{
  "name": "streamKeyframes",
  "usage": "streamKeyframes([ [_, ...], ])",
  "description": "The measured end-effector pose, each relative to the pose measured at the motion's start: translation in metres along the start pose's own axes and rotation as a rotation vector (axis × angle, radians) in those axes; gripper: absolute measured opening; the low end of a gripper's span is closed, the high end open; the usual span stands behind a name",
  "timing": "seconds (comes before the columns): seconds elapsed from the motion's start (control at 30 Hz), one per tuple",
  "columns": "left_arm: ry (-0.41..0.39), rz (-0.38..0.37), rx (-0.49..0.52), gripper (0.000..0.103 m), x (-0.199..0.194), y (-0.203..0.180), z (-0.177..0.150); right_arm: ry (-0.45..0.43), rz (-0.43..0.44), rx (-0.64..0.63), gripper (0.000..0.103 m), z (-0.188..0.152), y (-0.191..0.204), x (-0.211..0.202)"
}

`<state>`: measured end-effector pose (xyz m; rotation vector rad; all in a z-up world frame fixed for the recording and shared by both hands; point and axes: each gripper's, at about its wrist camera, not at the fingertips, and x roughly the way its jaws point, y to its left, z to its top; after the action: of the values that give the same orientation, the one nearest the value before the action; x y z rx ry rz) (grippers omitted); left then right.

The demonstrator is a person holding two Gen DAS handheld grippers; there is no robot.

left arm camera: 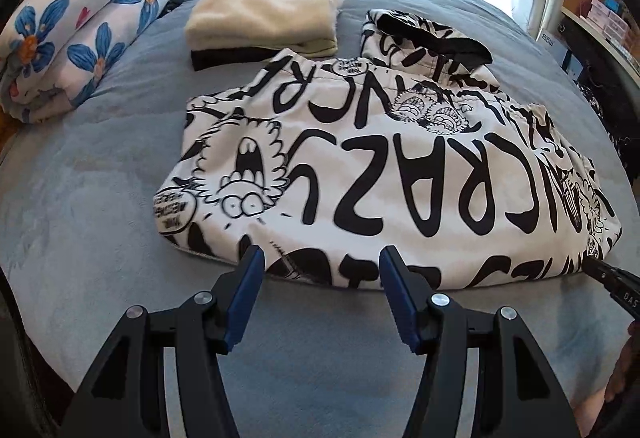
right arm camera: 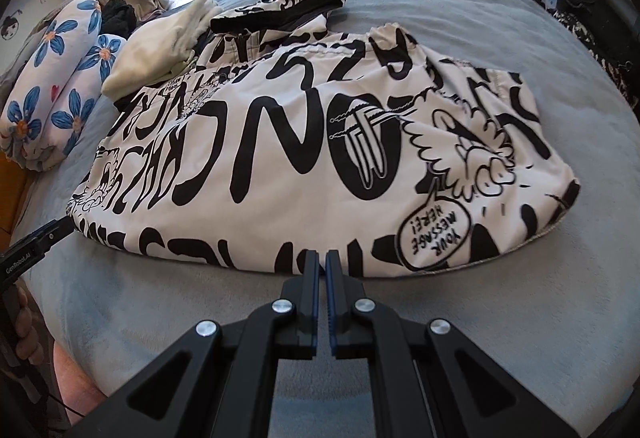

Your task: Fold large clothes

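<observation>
Two sets of tongs over the near hem. My left tongs (left arm camera: 320, 258) stand spread, blue pads apart, nothing between them, poised just above the near edge of the printed garment (left arm camera: 360, 165). My right tongs (right arm camera: 323, 262) are pressed together at the tips. They meet right at the hem; I cannot tell whether a sliver of cloth is caught or they pinch nothing.

Garment lies across the grey bed (left arm camera: 100, 197), already doubled over once by the look of it, hood (left arm camera: 432, 37) flopped at the far end. White with heavy black lettering and cartoon figures.

Handling, my judgement: light, soft, limp woven cloth with no stiffness of its own. It will sag between two holds and drag on the fuzzy bedcover. Surface looks smooth, so a shallow bite may slip. The elastic gathered edge at the far side looks thicker and should hold better.

Where to grip: both near corners of the hem, tongs well apart, taking all layers at once, then carry toward the far edge.

Beyond: a folded cream stack (left arm camera: 268, 17) just beside the garment, and a rolled floral quilt (left arm camera: 80, 17) at the bed's left side.
</observation>
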<state>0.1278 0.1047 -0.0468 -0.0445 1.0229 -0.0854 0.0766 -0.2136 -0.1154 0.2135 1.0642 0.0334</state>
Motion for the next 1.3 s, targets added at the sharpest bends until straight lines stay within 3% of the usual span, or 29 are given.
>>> streamKeyframes([
  [0.3,0.031,-0.026,0.046,0.058,0.031,-0.019,0.023,0.027,0.025,-0.021,0.003,0.022,0.006,0.019],
  [0.53,0.020,-0.061,0.075,0.058,0.048,-0.028,0.084,0.006,0.055,-0.056,0.003,0.064,0.016,0.024],
  [0.83,-0.026,-0.038,0.152,0.066,0.083,-0.051,0.212,-0.066,0.081,-0.083,0.003,0.177,0.018,0.026],
  [0.93,-0.011,-0.052,0.140,0.066,0.104,-0.057,0.257,-0.074,0.089,-0.066,0.016,0.221,0.011,0.034],
  [1.0,-0.001,-0.071,0.131,0.066,0.119,-0.061,0.285,-0.078,0.108,-0.029,0.033,0.249,0.002,0.041],
  [1.1,0.012,-0.109,0.117,0.067,0.142,-0.069,0.318,-0.084,0.129,0.025,0.037,0.292,-0.013,0.059],
  [1.17,0.061,-0.150,0.111,0.067,0.169,-0.077,0.341,-0.078,0.128,0.044,0.038,0.320,-0.022,0.077],
  [1.3,0.114,-0.131,0.066,0.067,0.216,-0.085,0.366,-0.038,0.126,0.097,0.039,0.359,-0.038,0.119],
])
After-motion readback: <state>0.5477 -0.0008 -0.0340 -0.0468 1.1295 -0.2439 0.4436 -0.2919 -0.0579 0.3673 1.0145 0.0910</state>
